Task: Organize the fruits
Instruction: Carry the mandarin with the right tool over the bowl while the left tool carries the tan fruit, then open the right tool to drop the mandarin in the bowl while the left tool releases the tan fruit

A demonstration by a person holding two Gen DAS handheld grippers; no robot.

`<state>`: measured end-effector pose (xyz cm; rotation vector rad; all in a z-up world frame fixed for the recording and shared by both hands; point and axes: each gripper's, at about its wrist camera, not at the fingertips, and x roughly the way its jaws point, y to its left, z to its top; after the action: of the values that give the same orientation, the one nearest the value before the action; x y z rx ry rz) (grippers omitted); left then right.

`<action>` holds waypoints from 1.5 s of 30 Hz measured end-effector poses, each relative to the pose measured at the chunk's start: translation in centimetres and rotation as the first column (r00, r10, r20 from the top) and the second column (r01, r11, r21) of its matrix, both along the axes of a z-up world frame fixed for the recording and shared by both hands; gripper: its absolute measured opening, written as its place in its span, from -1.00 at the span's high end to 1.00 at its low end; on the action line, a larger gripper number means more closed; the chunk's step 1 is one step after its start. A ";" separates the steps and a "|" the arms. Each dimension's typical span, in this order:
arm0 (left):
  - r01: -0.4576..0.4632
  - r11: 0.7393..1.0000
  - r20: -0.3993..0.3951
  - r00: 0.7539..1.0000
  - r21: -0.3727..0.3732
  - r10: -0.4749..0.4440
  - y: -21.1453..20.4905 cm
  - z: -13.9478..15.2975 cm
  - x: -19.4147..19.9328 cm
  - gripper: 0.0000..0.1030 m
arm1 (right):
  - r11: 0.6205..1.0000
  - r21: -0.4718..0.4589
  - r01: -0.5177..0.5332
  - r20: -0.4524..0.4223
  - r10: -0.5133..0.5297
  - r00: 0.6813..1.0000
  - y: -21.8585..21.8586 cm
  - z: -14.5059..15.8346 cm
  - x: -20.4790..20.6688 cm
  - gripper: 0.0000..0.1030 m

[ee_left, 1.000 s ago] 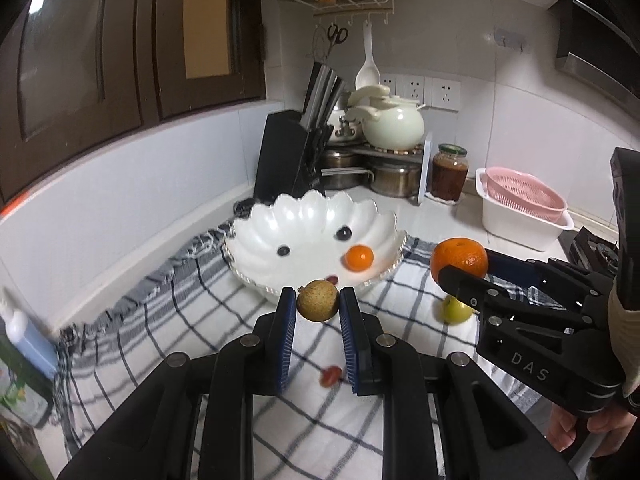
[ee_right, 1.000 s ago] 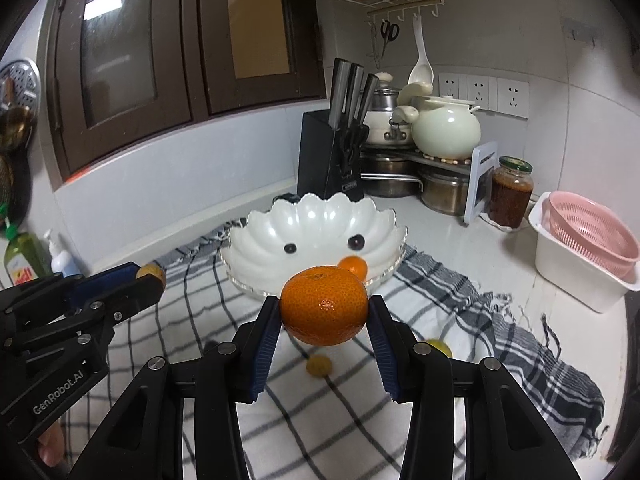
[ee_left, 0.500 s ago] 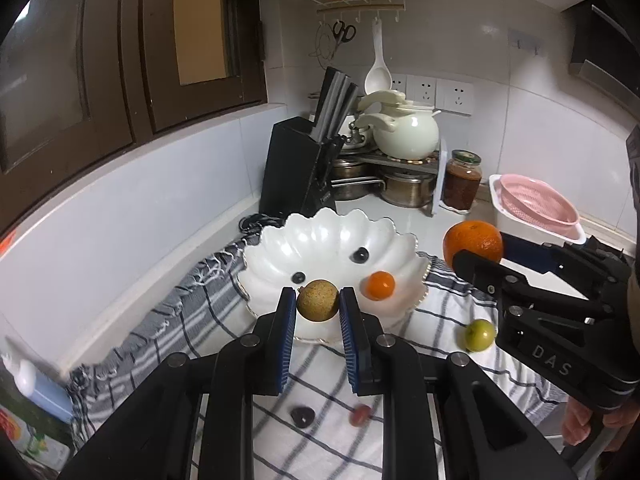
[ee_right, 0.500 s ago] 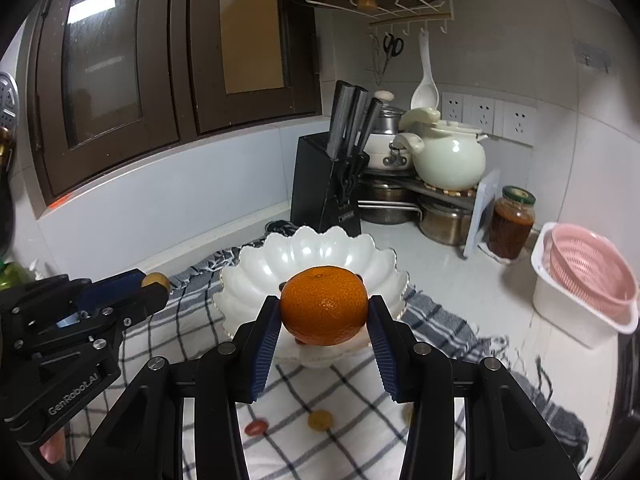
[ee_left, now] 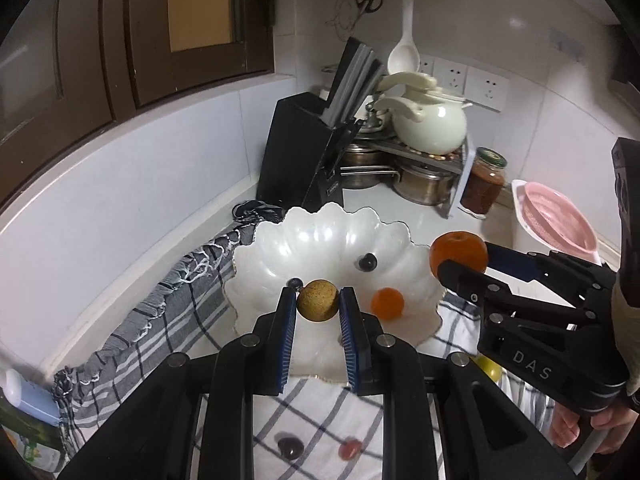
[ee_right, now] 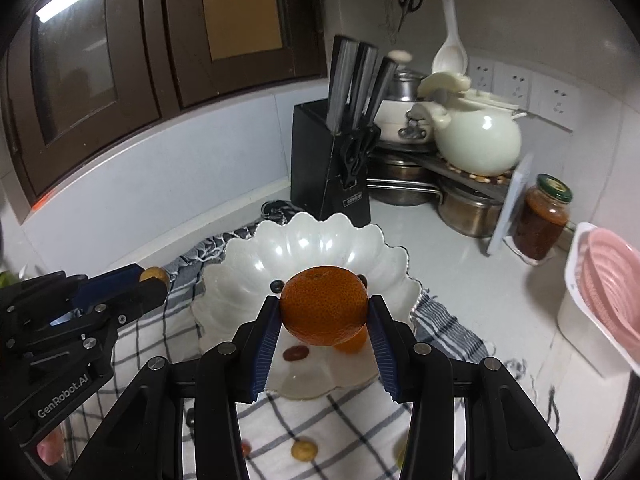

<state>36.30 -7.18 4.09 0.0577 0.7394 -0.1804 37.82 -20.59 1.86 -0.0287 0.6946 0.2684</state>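
The left tool (ee_left: 318,304) grips a small brown longan (ee_left: 318,301) above the near rim of the white scalloped bowl (ee_left: 320,240). The right tool (ee_right: 323,316) clamps a mandarin orange (ee_right: 323,305) over the same bowl. Only the left view shows a green fruit (ee_left: 489,367) on the checked cloth (ee_left: 320,412); only the right view shows a reddish fruit (ee_right: 295,353) inside the bowl.

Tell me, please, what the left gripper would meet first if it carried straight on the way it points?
Probably the white scalloped bowl: the left gripper, shut on a small brown fruit, points into its basin, though depth is unclear.
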 end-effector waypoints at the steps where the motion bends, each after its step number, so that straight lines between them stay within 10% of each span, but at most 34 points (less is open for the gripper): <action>1: -0.012 1.000 -0.006 1.000 0.000 0.012 -0.1 -0.1 0.5 0.56 | 1.000 0.000 -0.007 -0.011 0.007 1.000 -0.1 -0.1 0.5 0.12; 31: -0.029 1.000 -0.314 0.949 -0.002 0.027 0.2 -8.3 12.4 0.55 | 0.998 -0.062 -0.013 -0.354 -0.010 0.935 0.9 -7.8 13.2 0.11; 45: -0.072 0.993 -0.267 0.959 0.090 0.094 0.7 -6.8 10.5 -0.09 | 0.996 -0.089 0.031 -0.299 -0.057 0.952 -0.3 -6.8 11.9 -0.11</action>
<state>46.81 -6.50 -2.70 0.0780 1.0212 -0.0789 49.75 -20.91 -4.92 -0.0523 1.0097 0.2021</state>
